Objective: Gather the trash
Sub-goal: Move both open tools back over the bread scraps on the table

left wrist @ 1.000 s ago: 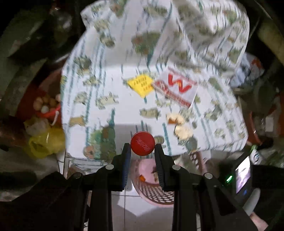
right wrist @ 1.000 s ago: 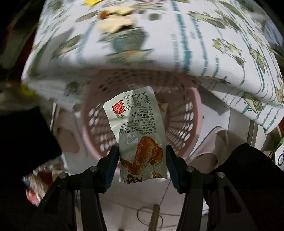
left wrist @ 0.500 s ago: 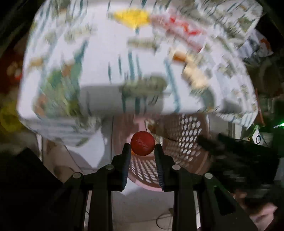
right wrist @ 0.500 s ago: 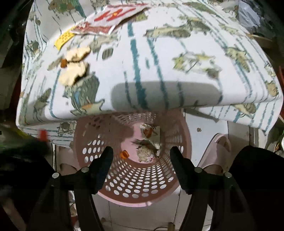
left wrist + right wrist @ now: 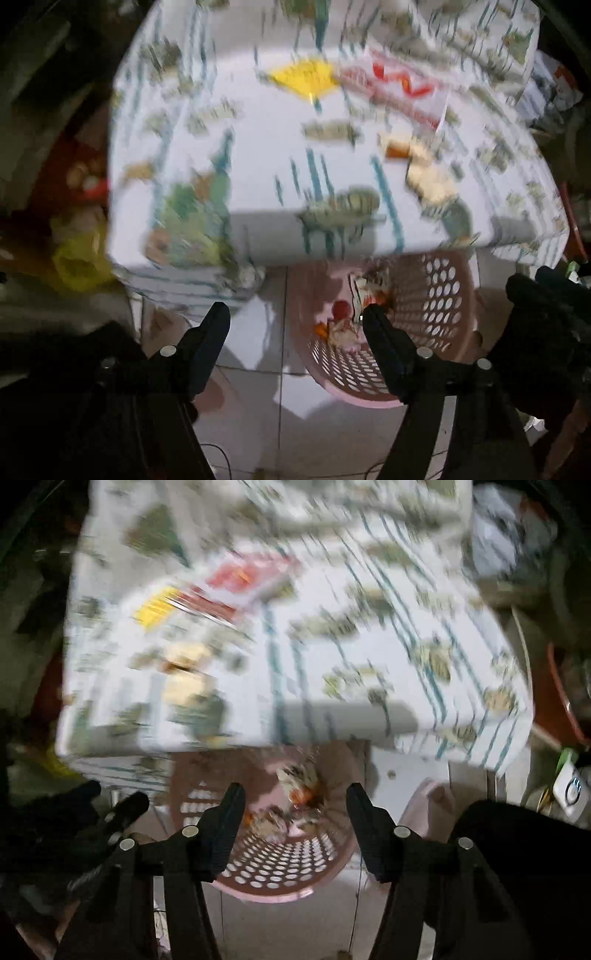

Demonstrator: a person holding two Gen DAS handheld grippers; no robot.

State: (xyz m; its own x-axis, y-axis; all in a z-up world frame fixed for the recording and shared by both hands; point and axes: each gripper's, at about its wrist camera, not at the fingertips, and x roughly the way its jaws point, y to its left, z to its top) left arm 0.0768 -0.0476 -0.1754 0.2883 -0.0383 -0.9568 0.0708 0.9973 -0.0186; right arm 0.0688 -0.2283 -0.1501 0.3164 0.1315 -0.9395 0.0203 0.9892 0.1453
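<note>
Both grippers, left (image 5: pixel 295 319) and right (image 5: pixel 295 799), hang spread wide and empty over the pink basket (image 5: pixel 436 295), where the red cap (image 5: pixel 341 307) lies. Next, lift clear of the rim and reach forward to the worktop (image 5: pixel 258 155) wrappers (image 5: pixel 402 88).

basket (image 5: pixel 436 295) pink | bottle cap (image 5: pixel 341 307) red | tablecloth (image 5: pixel 258 155) white, teal stripes | wrapper (image 5: pixel 306 79) yellow

Pink basket (image 5: pixel 439 295) is perforated plastic, smooth and slightly glossy. The printed tablecloth (image 5: pixel 258 147) looks like matt cloth (blurred, so weave unclear). Floor tiles (image 5: pixel 332 435) are pale and glazed-looking. Gripper fingers (image 5: pixel 229 812) are matt black plastic with shiny metal screws.
</note>
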